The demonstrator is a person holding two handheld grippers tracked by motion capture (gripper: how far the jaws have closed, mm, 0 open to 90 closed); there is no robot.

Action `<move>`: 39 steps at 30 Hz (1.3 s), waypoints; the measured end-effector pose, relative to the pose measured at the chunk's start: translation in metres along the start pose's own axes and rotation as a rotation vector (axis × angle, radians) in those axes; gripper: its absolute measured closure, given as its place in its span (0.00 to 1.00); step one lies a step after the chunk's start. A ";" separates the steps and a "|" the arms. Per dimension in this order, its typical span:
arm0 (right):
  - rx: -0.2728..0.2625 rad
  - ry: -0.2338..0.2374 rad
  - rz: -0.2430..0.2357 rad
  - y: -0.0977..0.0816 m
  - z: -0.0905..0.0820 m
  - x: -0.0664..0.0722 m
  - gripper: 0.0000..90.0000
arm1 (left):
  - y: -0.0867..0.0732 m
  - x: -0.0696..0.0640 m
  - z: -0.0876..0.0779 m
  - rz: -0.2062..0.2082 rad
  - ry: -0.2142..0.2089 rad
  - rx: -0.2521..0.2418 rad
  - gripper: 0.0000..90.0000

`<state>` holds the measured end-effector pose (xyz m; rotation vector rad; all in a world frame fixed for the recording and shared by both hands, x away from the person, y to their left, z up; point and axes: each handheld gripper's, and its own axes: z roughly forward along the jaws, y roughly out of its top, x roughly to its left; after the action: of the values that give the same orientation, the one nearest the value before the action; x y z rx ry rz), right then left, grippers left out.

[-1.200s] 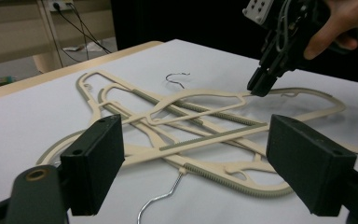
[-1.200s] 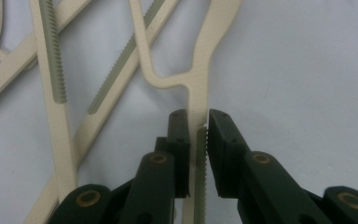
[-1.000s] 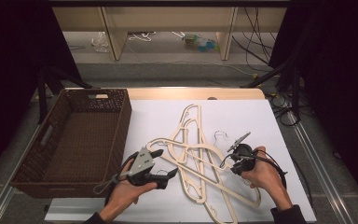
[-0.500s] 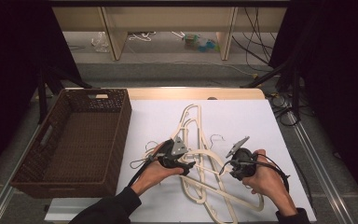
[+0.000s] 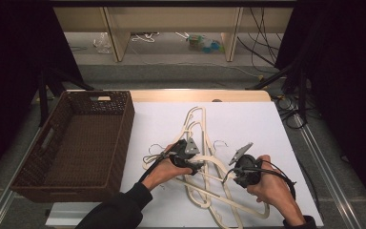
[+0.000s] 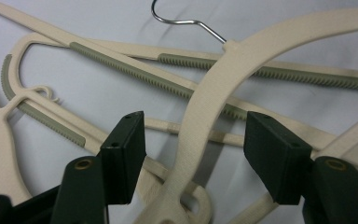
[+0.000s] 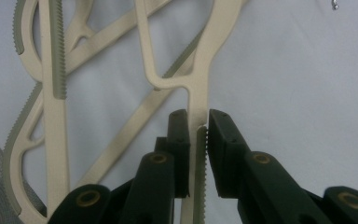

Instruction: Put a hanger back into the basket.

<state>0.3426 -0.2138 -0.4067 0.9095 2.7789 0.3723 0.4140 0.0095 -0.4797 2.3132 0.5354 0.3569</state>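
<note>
White tabletop, hanger lengthwise between right tongs

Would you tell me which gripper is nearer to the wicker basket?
Left. The left gripper sits over the hangers nearer the basket; the right gripper is farther away.

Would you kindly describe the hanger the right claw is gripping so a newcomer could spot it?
Right of the wicker basket, cream hangers lie tangled on the white sheet. It is the one at the heap's right edge, its ridged arm clamped in the right claw.
</note>
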 end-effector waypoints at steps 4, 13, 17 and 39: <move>-0.004 -0.003 -0.006 0.000 -0.002 0.001 0.89 | 0.002 0.000 0.004 0.033 -0.003 0.020 0.48; -0.005 -0.001 -0.011 0.000 -0.002 0.003 0.89 | 0.005 0.003 0.010 0.035 -0.044 0.007 0.62; -0.003 -0.001 -0.017 0.000 -0.002 0.003 0.89 | 0.005 0.007 0.009 0.088 -0.092 0.034 0.74; -0.100 0.071 0.027 -0.018 -0.009 -0.006 0.77 | 0.010 0.010 -0.040 0.077 -0.241 -0.009 0.83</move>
<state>0.3347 -0.2328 -0.4031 0.9289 2.7848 0.5537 0.4100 0.0314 -0.4441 2.3311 0.3255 0.1129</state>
